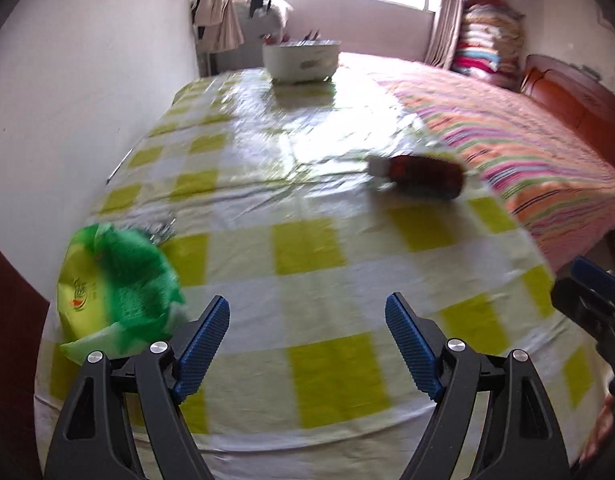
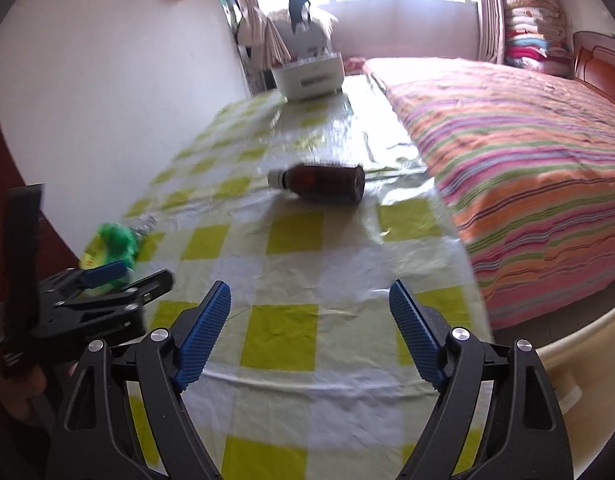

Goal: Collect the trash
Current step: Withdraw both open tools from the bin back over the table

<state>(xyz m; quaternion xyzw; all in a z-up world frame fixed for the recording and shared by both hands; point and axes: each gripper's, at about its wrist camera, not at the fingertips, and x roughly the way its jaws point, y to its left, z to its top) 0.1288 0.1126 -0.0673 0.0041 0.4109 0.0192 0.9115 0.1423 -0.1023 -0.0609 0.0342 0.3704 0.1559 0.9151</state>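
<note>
Big table w/ checked cloth, by the bed. Brown bottle lying flat mid-table, prob trash. Green bag at left edge, near left gripper. Left & right gripper both spread wide, holding nothing, ready to grab.

On the tabletop lie one dark bottle with a pale cap (on its side), one green bag (crumpled, blurred) and one white tub at the far end. One bed stands beside it, and one stack of folded quilts rises beyond. Two claws are in view: the left claw and the right claw.
</note>
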